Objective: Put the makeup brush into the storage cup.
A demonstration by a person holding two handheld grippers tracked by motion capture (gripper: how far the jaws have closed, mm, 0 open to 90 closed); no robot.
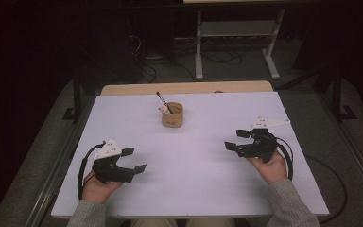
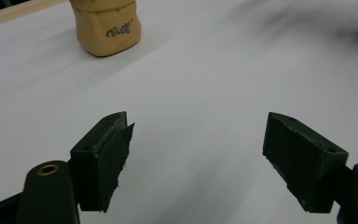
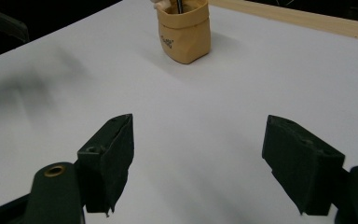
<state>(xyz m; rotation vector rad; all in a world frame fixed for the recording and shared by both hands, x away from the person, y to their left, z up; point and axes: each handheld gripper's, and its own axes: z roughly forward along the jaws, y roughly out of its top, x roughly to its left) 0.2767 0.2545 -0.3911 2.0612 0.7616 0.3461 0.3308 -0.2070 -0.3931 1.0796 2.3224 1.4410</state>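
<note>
Tan paper or soft leather forms a small pouch-like cup [image 1: 172, 115] standing upright near the far middle of a white desk [image 1: 194, 179]. It holds one dark-handled tool [image 1: 163, 101], perhaps a brush, that leans out toward the far left, with something pale [image 1: 162, 109] tucked at the rim; what that is cannot be told. The cup keeps the slim tool upright and easy to pick out.

There is one cup, one tool, and two grippers. The left gripper [image 1: 138, 160] rests at the near left of the desk in a person's hand, its jaws spread wide with nothing between them. The right gripper [image 1: 237, 140] sits at the near right, its jaws likewise spread and empty, pointing inward toward the middle.

Both gripper views look along open jaws across bare desk to the cup [image 2: 106, 27] [image 3: 183, 32], well apart from each. Judging by this, both hands are poised to reach for it, and nothing has been grasped yet.
</note>
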